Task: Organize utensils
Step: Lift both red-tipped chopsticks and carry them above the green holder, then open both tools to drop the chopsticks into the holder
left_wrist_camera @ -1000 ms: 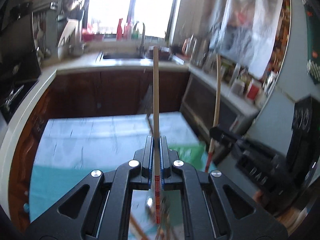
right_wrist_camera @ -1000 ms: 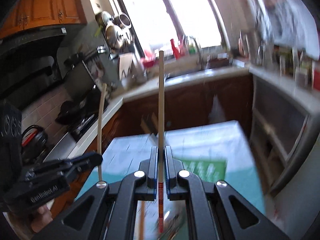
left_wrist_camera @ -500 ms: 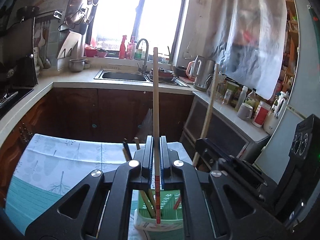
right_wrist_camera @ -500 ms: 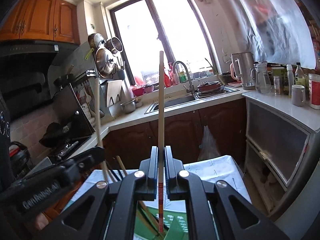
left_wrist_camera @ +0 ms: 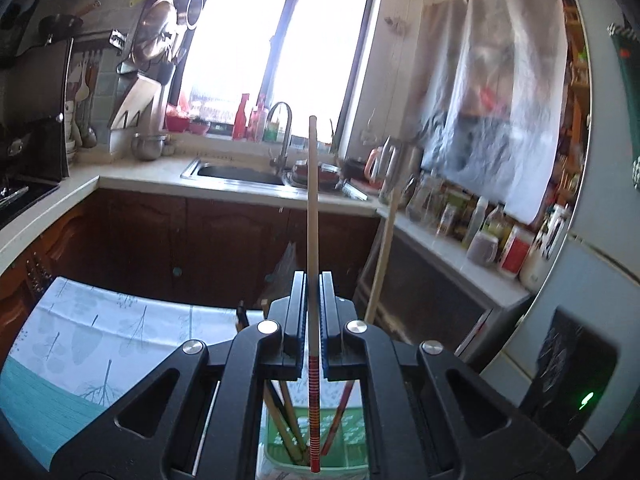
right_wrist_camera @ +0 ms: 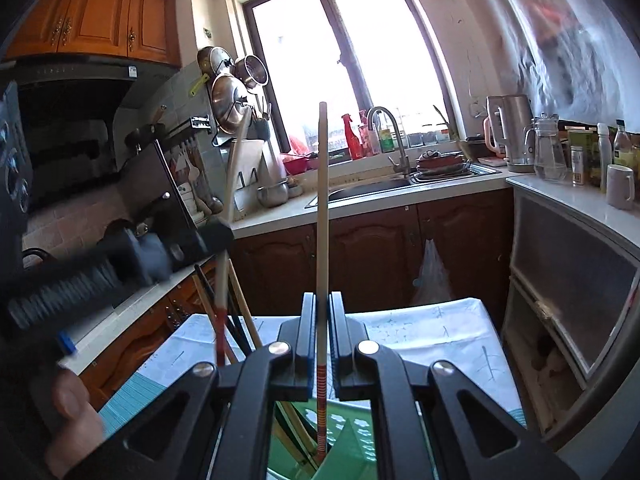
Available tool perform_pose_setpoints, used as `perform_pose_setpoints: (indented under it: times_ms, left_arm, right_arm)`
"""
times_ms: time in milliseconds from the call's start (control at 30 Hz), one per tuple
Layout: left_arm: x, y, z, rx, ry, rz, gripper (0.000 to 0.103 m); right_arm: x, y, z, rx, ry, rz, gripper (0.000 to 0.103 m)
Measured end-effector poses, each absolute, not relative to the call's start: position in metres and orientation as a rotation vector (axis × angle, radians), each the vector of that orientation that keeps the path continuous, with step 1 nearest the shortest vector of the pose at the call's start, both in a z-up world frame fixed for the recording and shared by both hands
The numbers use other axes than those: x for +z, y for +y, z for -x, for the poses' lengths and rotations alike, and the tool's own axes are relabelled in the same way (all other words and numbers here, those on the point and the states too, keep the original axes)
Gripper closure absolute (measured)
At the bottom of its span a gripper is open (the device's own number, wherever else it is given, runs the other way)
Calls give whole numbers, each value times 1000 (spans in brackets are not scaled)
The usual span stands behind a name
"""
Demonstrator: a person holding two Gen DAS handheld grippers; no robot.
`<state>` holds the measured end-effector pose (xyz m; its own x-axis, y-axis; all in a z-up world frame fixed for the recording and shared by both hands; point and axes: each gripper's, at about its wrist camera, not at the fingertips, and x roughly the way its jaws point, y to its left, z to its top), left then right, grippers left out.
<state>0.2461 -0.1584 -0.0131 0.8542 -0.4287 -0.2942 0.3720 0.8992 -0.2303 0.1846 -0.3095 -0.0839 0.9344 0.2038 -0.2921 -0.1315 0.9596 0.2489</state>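
Above the green holder (left_wrist_camera: 352,436) at the near edge of the table (left_wrist_camera: 100,344), one chopstick (left_wrist_camera: 313,240) is clamped upright in the left gripper (left_wrist_camera: 313,312), another chopstick (right_wrist_camera: 322,240) in the right gripper (right_wrist_camera: 322,328). Both long axes are held near vertical, red-banded ends down, inside the holder's mouth. Several sticks are already stowed; release of these two is judged outstanding.

chopstick (left_wrist_camera: 312,216): smooth wood | holder (left_wrist_camera: 352,436): green plastic | pans (right_wrist_camera: 228,98): shiny metal
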Motion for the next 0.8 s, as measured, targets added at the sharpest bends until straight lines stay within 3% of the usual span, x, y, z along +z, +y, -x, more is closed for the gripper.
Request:
perform_pose_setpoints:
  times_ms: [267,600,733,800]
  left_arm:
    - [-37,-159,-246,-363,299,182,100]
    - [-81,-147,-227,-363,422,149,99]
    - [-96,-142,-216,-363,535,124,92]
    - [-102,-137,-211,-358,606,126,84]
  right_arm:
    - [-95,-304,-181,189,338,-187,98]
    - [-110,-296,-175,272,474,-128,97]
    - [-117,-289,-169,302,539,-110,96]
    - [-117,-287,-165,303,555,-113,95]
